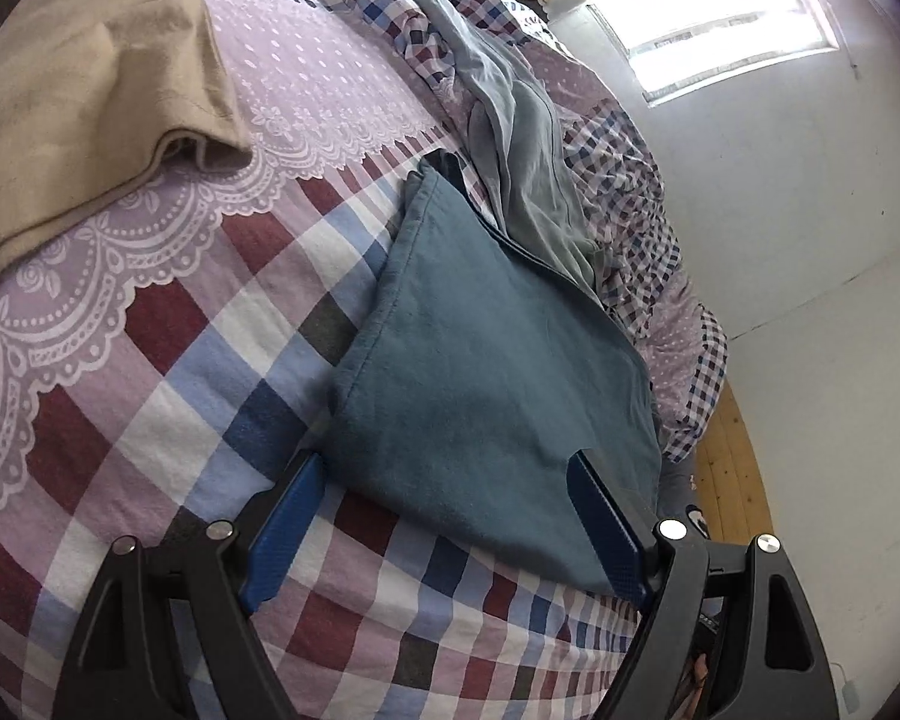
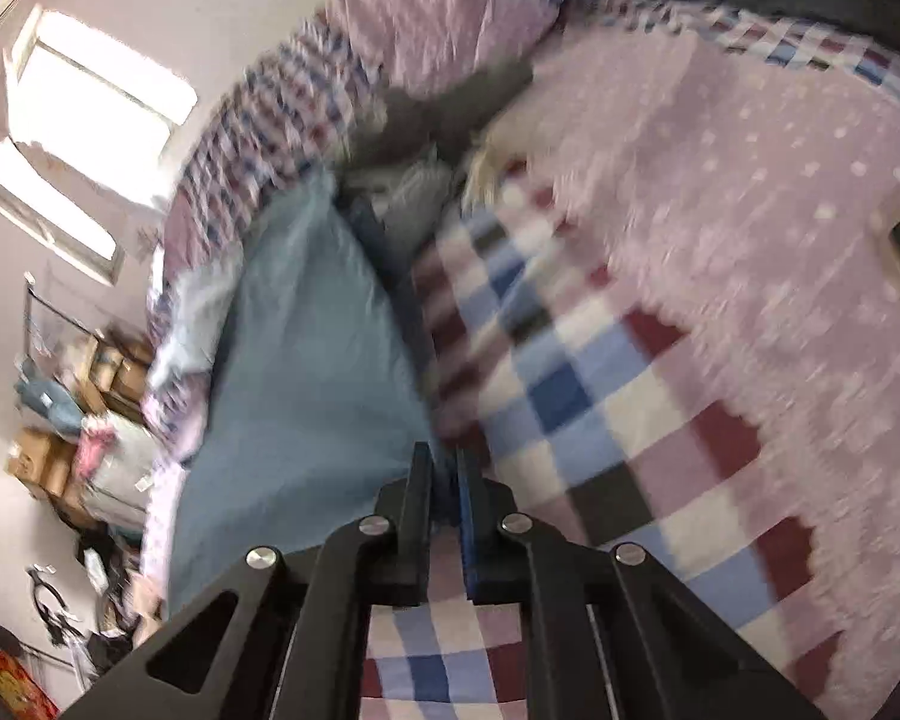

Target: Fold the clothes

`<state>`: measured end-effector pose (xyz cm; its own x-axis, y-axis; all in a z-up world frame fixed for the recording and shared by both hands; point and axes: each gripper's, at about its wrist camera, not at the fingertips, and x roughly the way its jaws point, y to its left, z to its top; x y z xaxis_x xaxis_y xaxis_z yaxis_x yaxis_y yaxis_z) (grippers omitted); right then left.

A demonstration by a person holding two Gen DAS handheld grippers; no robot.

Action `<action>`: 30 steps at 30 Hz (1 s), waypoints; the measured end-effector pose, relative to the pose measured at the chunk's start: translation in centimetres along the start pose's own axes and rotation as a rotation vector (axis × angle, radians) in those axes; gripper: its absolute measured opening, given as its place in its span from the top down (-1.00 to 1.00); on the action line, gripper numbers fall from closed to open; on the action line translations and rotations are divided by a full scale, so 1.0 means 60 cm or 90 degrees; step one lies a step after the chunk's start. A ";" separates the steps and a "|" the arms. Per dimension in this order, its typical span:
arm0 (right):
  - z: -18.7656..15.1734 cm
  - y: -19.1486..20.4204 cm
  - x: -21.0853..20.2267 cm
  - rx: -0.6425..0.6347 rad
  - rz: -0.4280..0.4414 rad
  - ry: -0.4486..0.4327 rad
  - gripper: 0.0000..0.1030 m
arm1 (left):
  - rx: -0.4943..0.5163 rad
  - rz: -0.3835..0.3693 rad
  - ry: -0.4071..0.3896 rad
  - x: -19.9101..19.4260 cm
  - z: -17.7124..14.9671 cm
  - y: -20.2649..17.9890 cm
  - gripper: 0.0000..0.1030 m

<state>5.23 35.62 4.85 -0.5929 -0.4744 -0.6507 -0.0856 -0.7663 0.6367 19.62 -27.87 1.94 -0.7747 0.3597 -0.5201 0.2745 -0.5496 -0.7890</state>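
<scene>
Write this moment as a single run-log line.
left gripper: open, fingers straddling teal garment | right gripper: shut on teal garment edge | surface: checked bedspread

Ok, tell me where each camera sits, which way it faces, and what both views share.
Left wrist: rides the left tongs, looking along open fingers at the teal garment on the checked bedspread; a beige cloth lies beyond.
Right wrist: rides the right tongs, shut on the garment's edge, facing the windows; blurred.
Shared: garment, bedspread, windows.
</scene>
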 end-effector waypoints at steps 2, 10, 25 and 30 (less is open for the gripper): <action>-0.004 -0.006 0.010 0.008 -0.007 0.010 0.86 | 0.000 0.001 0.000 -0.002 0.000 0.000 -0.67; -0.003 -0.052 0.010 0.099 -0.026 -0.001 0.73 | -0.052 -0.023 -0.003 -0.015 0.002 0.016 -0.67; -0.022 -0.056 0.005 0.152 0.060 0.001 0.29 | -0.128 -0.070 -0.012 0.016 0.030 0.024 -0.66; -0.030 -0.058 0.008 0.167 0.092 0.011 0.28 | -0.148 -0.059 -0.024 0.005 0.015 0.025 -0.66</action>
<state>6.67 37.29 1.56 -0.6004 -0.5797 -0.5509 -0.2070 -0.5528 0.8072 19.30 -29.28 0.88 -0.8223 0.3700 -0.4324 0.3214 -0.3251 -0.8894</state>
